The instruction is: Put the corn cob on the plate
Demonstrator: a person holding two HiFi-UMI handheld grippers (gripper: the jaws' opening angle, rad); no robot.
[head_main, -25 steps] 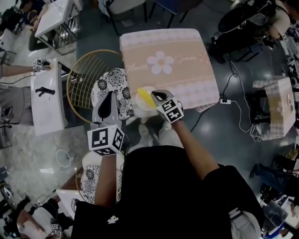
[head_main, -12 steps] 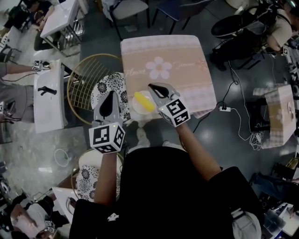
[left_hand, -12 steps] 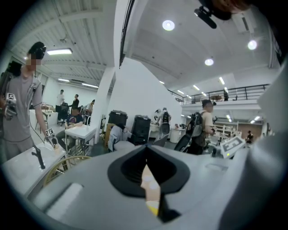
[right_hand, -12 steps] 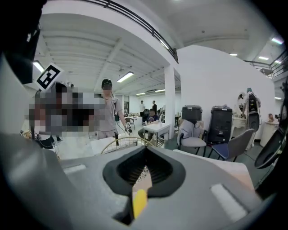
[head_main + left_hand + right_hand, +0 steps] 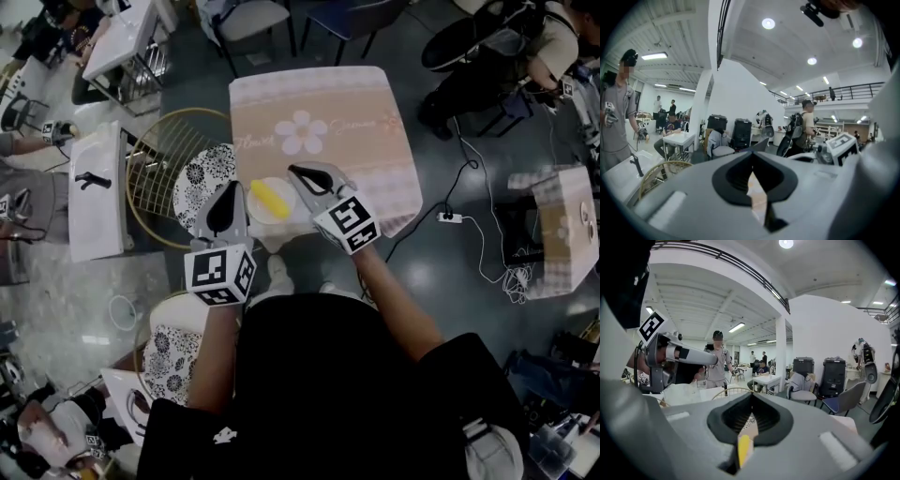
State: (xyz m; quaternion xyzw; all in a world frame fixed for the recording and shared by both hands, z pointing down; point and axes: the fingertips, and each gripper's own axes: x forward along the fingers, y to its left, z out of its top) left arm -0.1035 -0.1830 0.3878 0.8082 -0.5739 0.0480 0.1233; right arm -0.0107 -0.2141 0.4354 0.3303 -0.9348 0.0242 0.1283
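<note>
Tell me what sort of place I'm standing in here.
Probably a large workshop or lab hall, not a home: small white tables with people at them, cables trailing over the bare grey floor, and a high ceiling with a railed upper gallery.

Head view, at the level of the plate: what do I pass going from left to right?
white side table → gold wire chair → left gripper → corn cob lying on the plate → right gripper → small covered table at far right
</note>
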